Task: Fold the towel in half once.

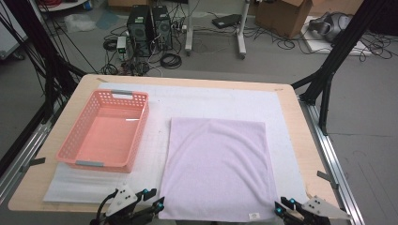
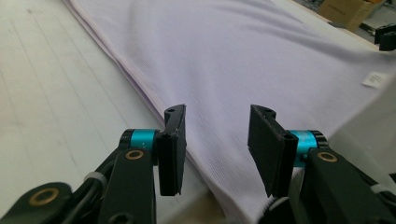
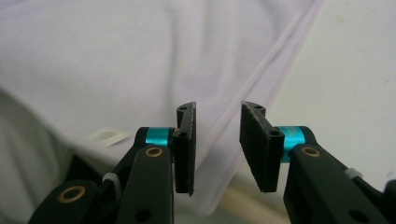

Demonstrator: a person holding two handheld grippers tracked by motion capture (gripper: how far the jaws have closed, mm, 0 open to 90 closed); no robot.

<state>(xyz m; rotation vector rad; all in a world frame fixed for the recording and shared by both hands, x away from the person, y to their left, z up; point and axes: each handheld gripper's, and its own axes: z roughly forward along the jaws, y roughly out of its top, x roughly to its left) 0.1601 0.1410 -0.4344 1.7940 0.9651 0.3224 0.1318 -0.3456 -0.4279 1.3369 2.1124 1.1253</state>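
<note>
A lilac towel [image 1: 216, 168] lies spread flat on a white mat [image 1: 211, 101], a small white label [image 1: 253, 216] near its front right corner. My left gripper [image 1: 155, 198] sits at the towel's front left corner. In the left gripper view it [image 2: 217, 116] is open, and the towel's edge [image 2: 233, 56] runs beneath the gap, untouched by the pads. My right gripper [image 1: 285, 206] sits at the front right corner. In the right gripper view it [image 3: 218, 109] is open too, with the towel's hem [image 3: 116, 56] passing under the gap and the label [image 3: 106, 136] to its left.
A pink plastic basket [image 1: 65, 150] stands empty on the left of the mat. The wooden table's edge [image 1: 307, 154] runs close along the right of the mat. Beyond the table the floor holds computers, cables and cardboard boxes. Black frame struts rise at both sides.
</note>
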